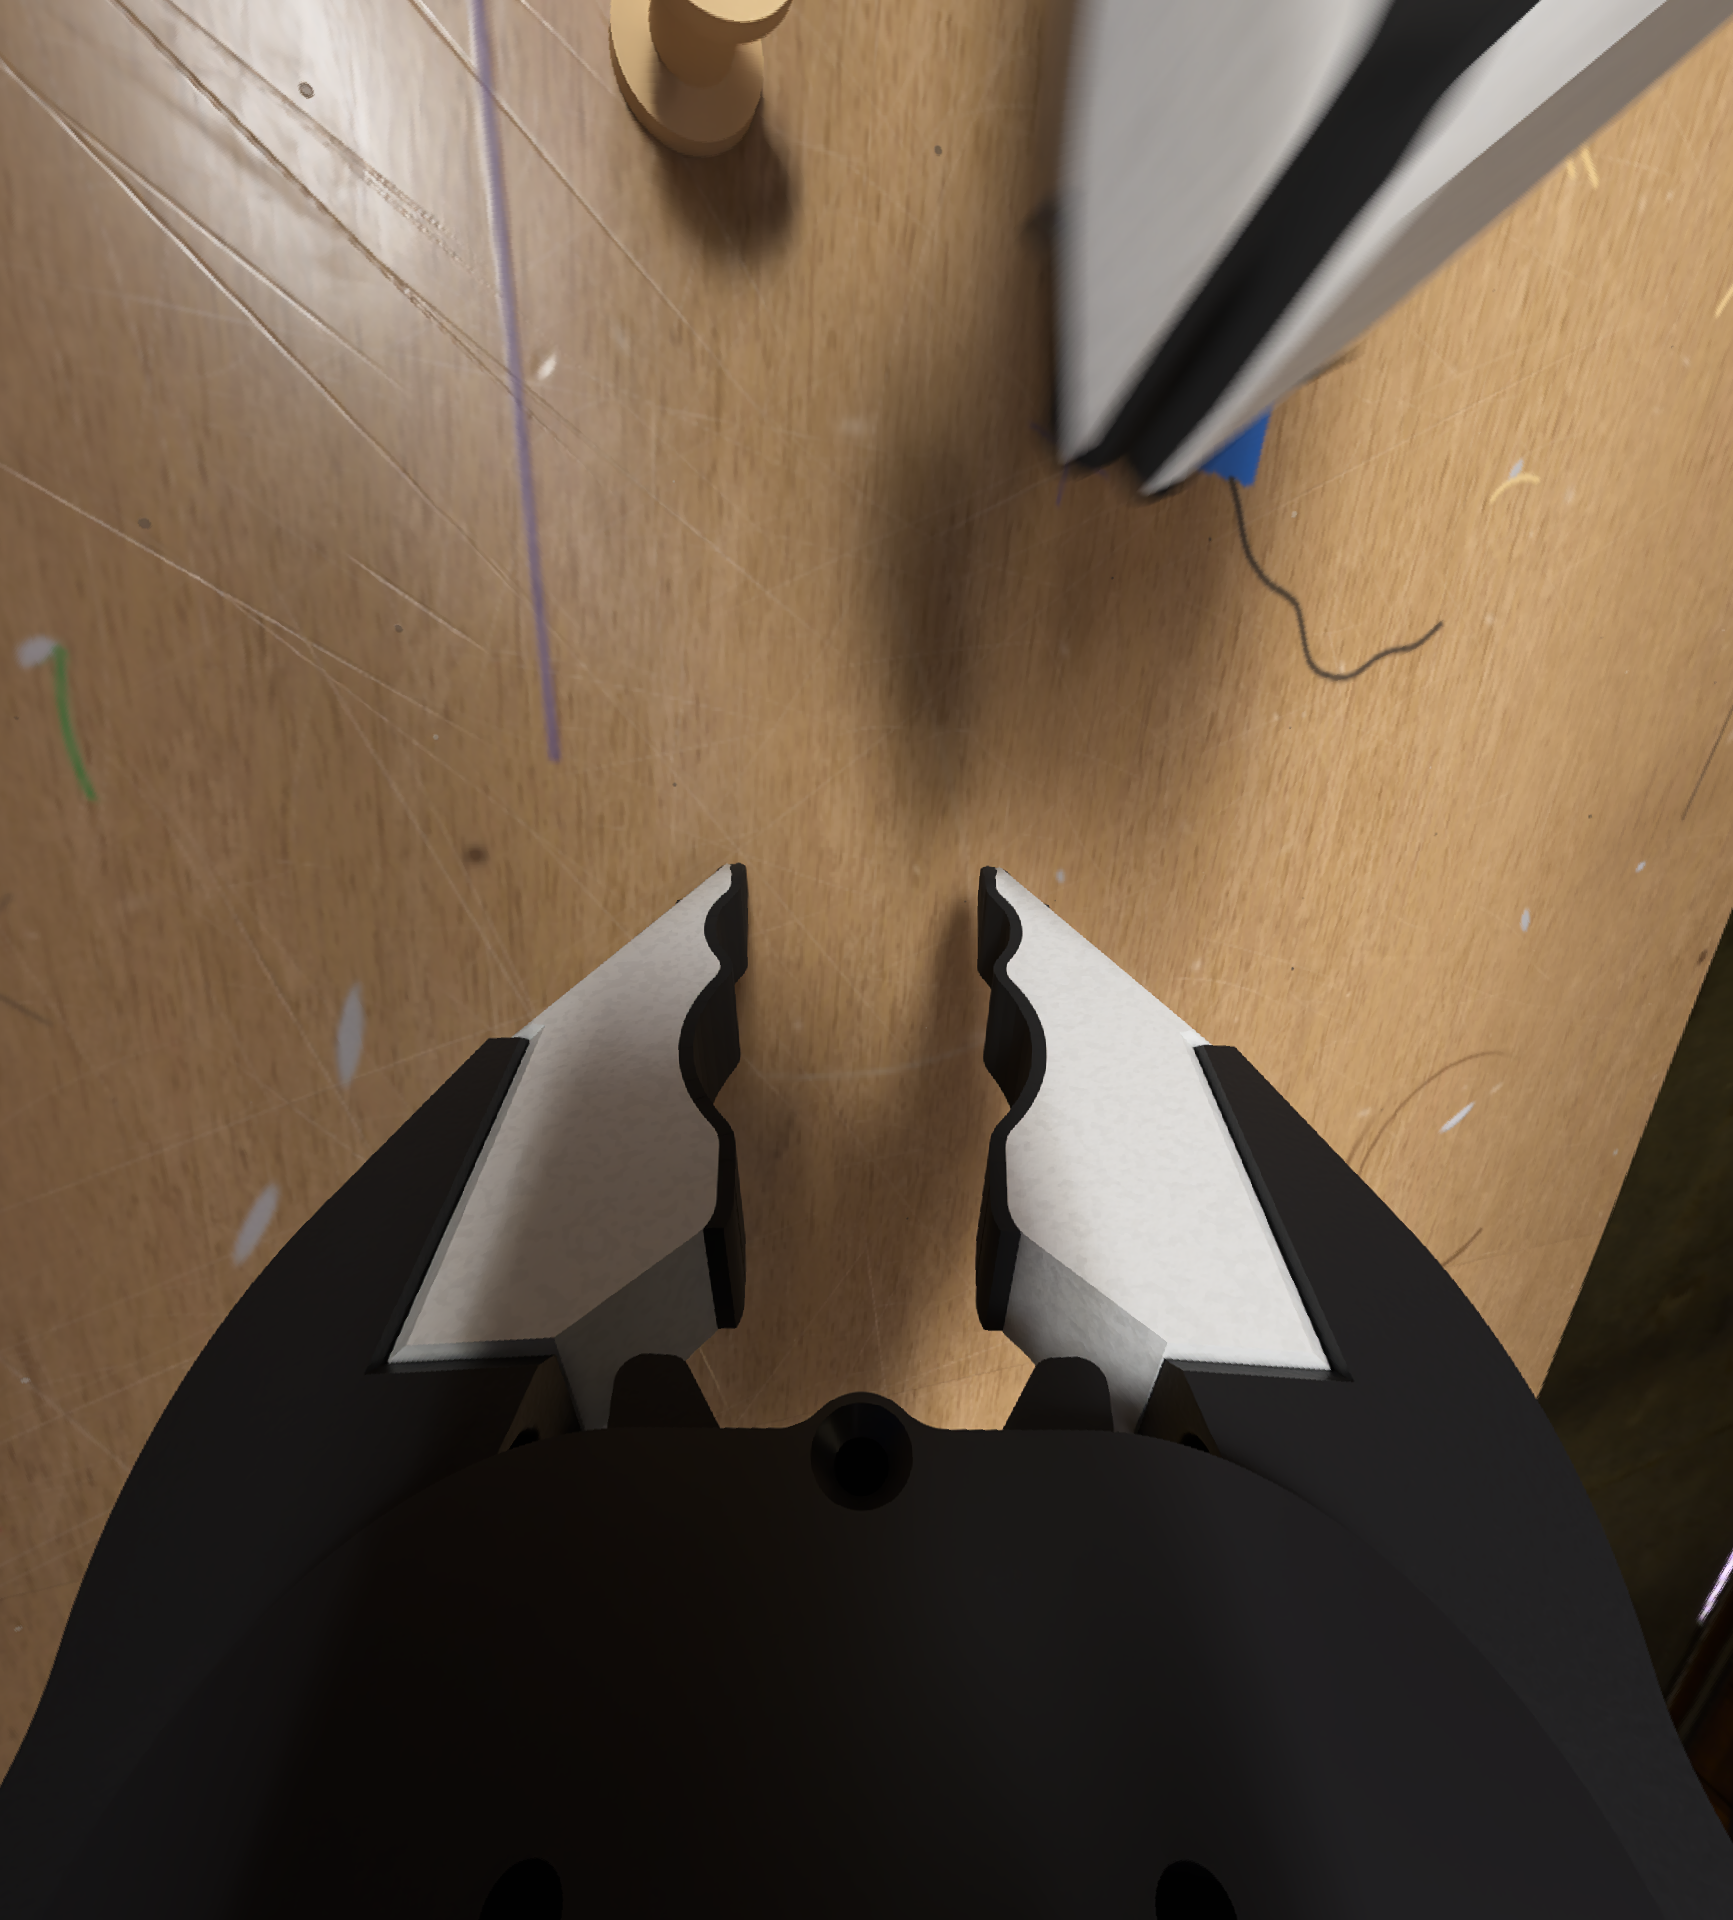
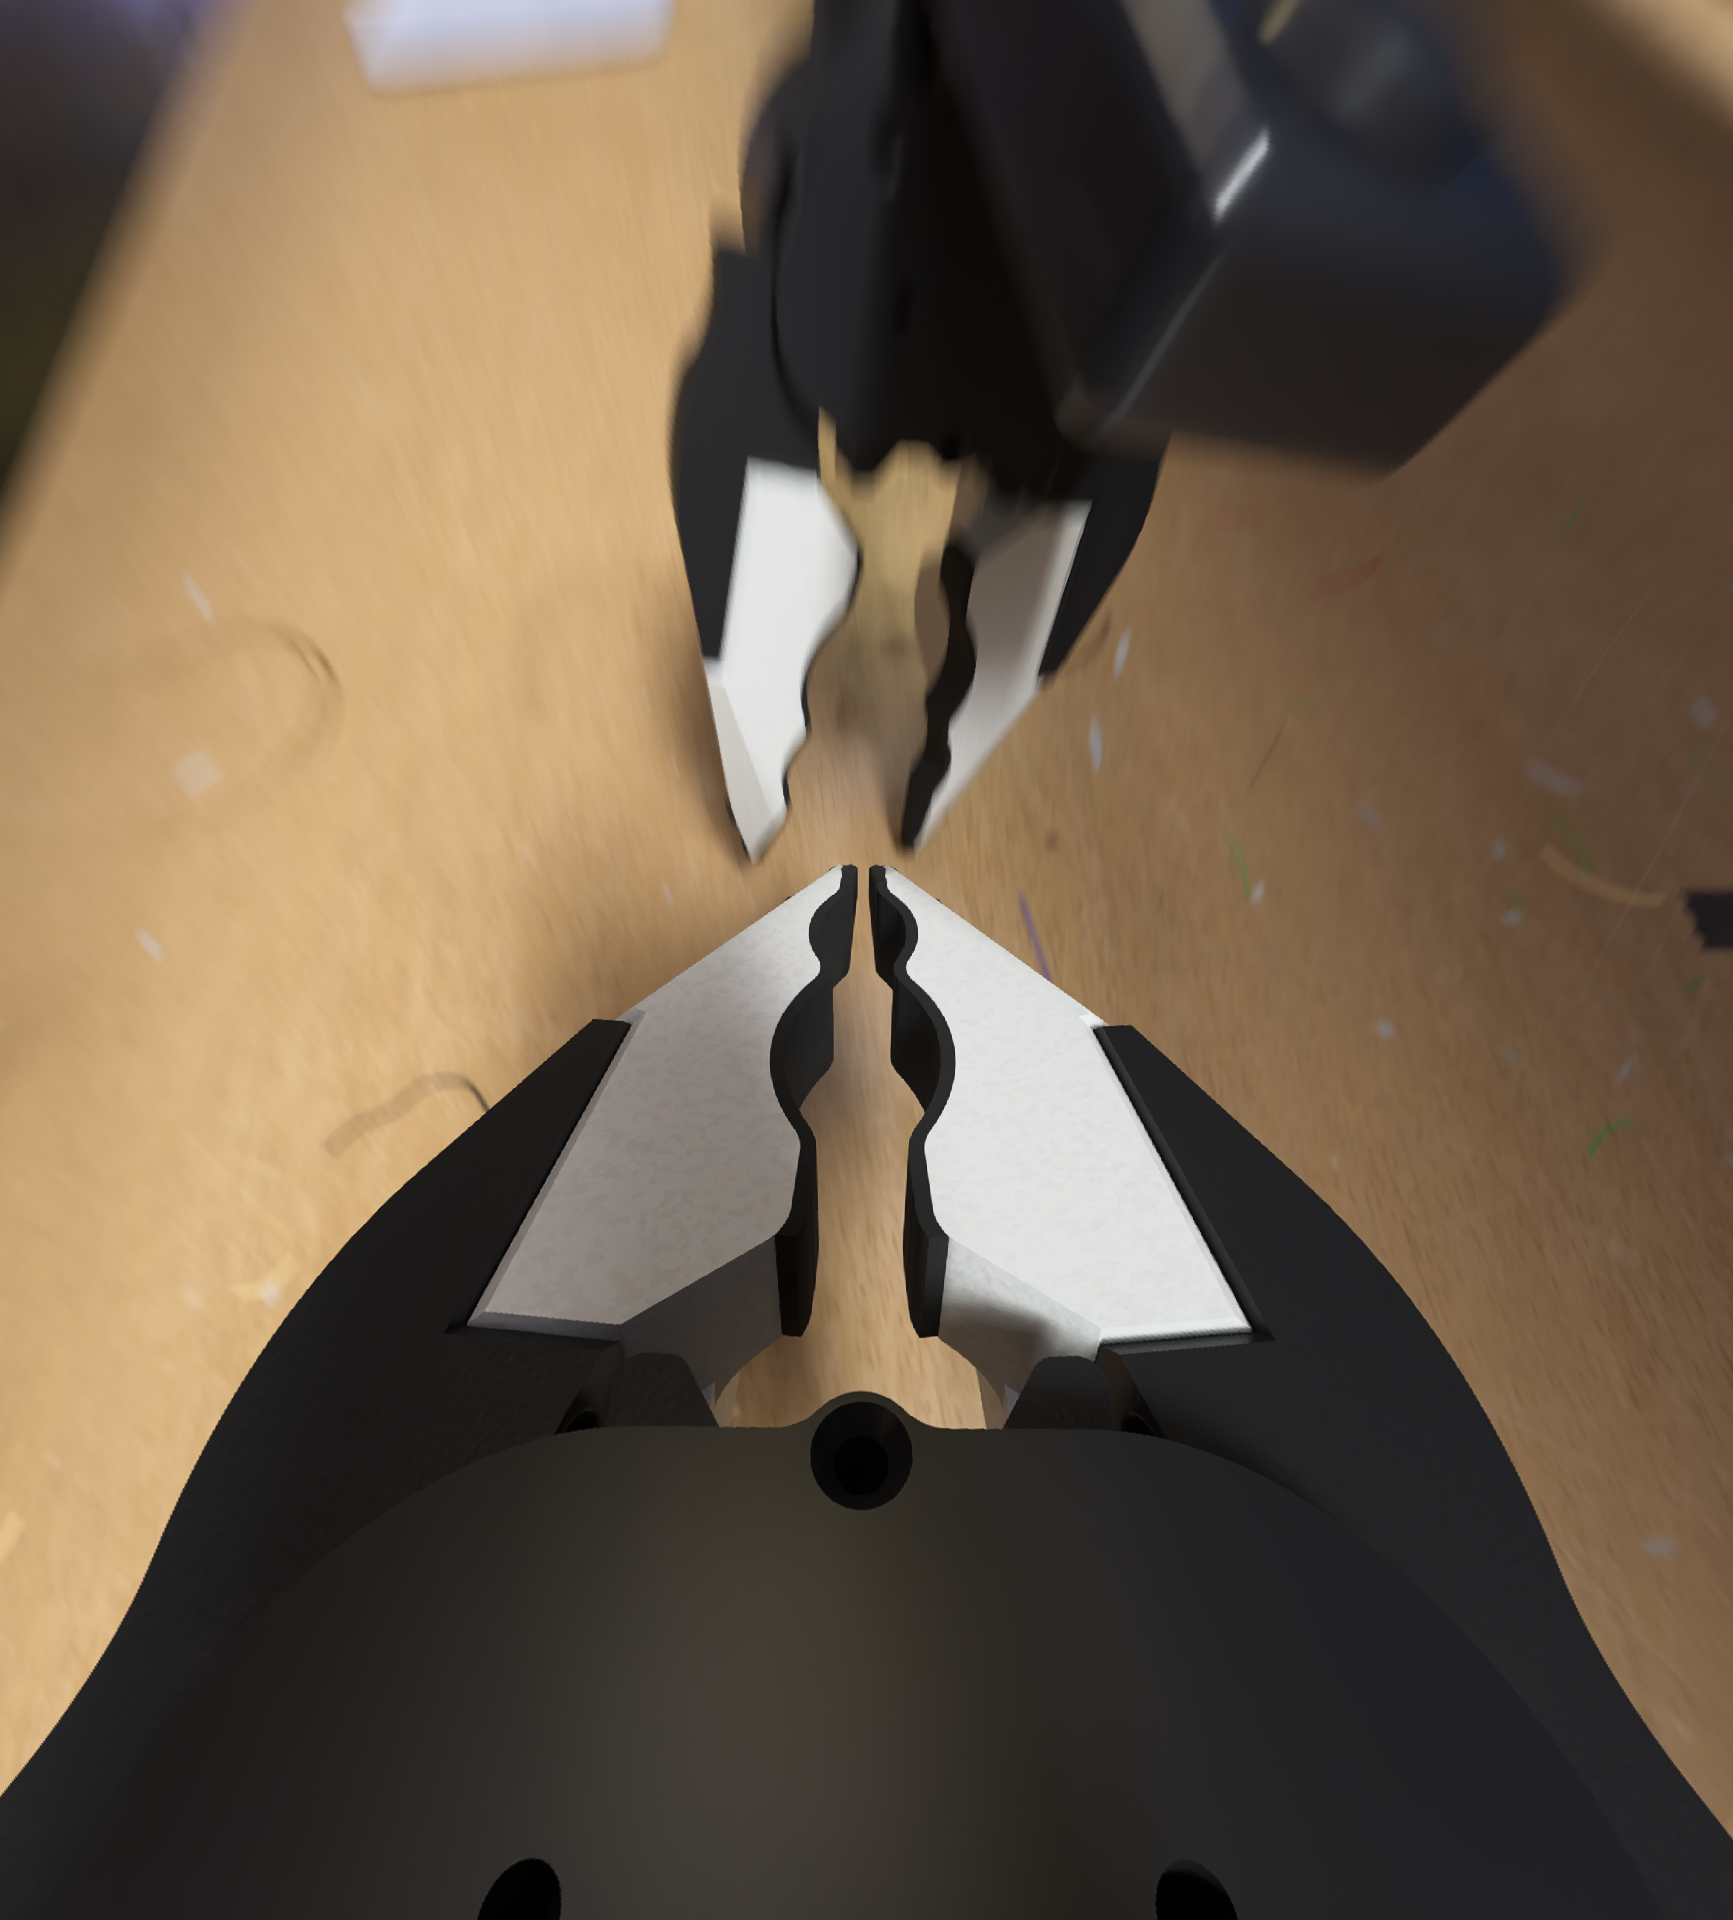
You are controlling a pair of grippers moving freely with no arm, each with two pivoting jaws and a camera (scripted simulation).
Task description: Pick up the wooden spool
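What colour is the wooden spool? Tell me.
Pale tan, plain and unpatterned. The wooden spool shows best in the left wrist view, at the top edge on the table.

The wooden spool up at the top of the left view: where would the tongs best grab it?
Probably around the narrow waist of the wooden spool, between its two wide discs, which would keep it from slipping out. It seems tilted or on its side, partly cut off, so the open left tongs would come straight forward.
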